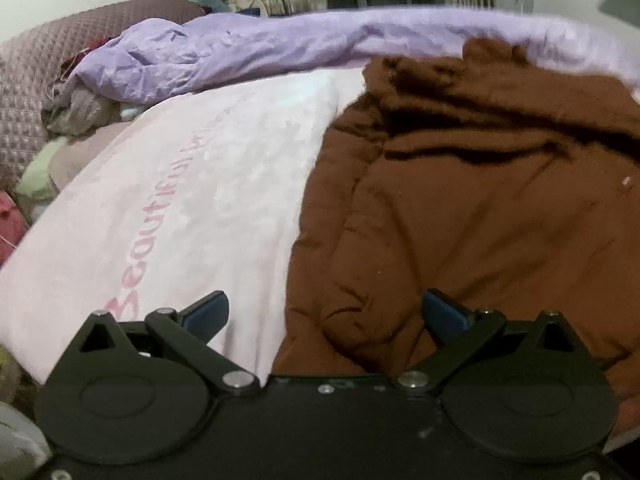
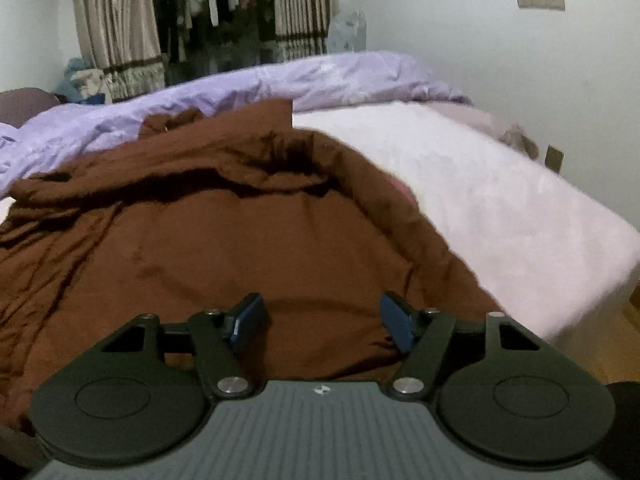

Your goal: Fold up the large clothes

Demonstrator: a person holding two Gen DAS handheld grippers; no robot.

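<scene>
Open left hand-held gripper [image 1: 326,314], right hand-held gripper [image 2: 322,322], brown garment [image 2: 224,248] on bed [image 2: 500,200]

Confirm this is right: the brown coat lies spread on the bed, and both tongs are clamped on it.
Wrong on the grip. The brown coat lies on the bed, but both wrist views show the left tongs and right tongs open, holding nothing.

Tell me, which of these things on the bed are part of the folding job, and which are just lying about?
Part of the job:
- brown garment, spread on the bed
- left tool, open, empty
- right tool, open, empty

Just lying about:
- purple quilt, bunched behind the garment
- pale pink blanket with lettering
- quilted pillow
- curtains
</scene>
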